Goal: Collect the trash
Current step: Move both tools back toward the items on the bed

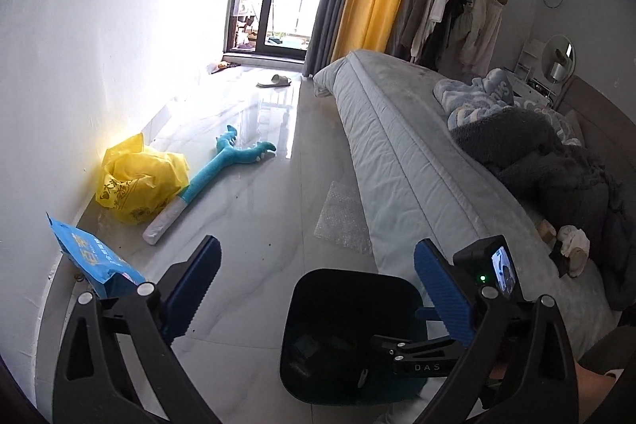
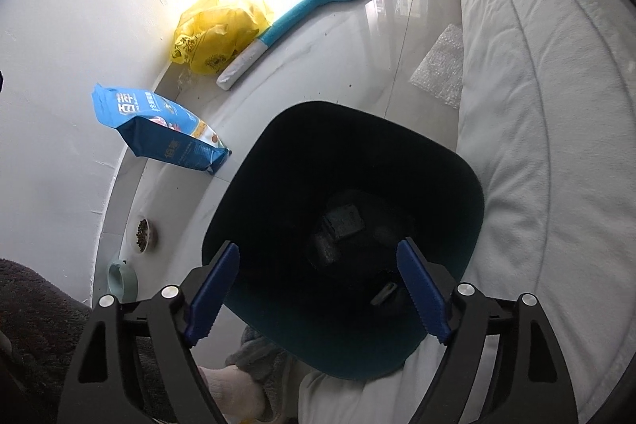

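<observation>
Both claws stand spread with nothing between their pads: the right claw (image 2: 318, 289) hangs over the dark bin (image 2: 469, 193) beside the bed (image 2: 536, 106), the left claw (image 1: 318, 281) points out across the floor (image 1: 258, 225). Small scraps already lie in the bin's bottom. Likely next is the bubble wrap sheet (image 1: 344, 221) on the floor against the bed's edge: light, soft, crushable, slippery on the glossy tile. I would pinch a raised free edge rather than press flat. Against the wall, the yellow plastic bag (image 1: 139, 181) is limp; gather it at its crumpled top.
</observation>
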Demonstrator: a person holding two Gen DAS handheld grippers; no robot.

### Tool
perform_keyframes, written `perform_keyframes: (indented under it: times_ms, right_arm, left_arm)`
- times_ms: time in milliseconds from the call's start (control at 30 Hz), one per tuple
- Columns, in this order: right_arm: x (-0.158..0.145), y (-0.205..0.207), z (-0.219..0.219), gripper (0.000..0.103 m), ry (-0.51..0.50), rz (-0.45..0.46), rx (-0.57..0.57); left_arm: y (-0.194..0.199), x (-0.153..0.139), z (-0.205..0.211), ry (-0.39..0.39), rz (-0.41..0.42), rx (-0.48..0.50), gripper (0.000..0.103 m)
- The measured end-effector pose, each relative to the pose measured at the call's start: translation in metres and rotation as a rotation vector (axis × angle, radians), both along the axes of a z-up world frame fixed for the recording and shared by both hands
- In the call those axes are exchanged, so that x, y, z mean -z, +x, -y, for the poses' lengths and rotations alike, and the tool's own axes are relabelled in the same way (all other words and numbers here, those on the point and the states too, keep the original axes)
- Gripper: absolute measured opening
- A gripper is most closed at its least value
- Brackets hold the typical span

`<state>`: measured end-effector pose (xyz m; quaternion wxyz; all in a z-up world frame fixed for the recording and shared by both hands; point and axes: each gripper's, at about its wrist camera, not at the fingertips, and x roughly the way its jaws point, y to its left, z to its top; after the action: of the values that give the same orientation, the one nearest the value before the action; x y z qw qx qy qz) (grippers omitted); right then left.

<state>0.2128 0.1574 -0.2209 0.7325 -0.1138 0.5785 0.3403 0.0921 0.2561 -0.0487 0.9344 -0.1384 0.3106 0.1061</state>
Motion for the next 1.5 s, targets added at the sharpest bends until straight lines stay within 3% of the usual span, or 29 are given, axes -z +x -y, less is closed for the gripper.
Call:
perform_keyframes:
  times_ms: [133, 333, 900, 1500]
  right_arm:
    - [-0.023, -0.005, 0.005, 0.091, 0.06, 0.054, -0.003]
    - [-0.057, -0.012, 0.016, 0.099, 0.092, 0.164, -0.004]
    - [-0.11, -0.016, 0.084, 0.1, 0.113, 0.357, 0.037]
    - [-0.136, -0.021, 0.169, 0.1, 0.106, 0.445, 0.084]
  left_arm:
    - [-0.005, -0.011, 0.004, 0.02, 0.031, -0.019, 0.1]
    - [-0.01, -0.032, 0.023, 0.039, 0.088, 0.028, 0.1]
    - [0.01, -0.055, 0.086, 0.091, 0.121, 0.122, 0.1]
    - [0.046, -0.042, 0.135, -0.027, 0.08, 0.224, 0.1]
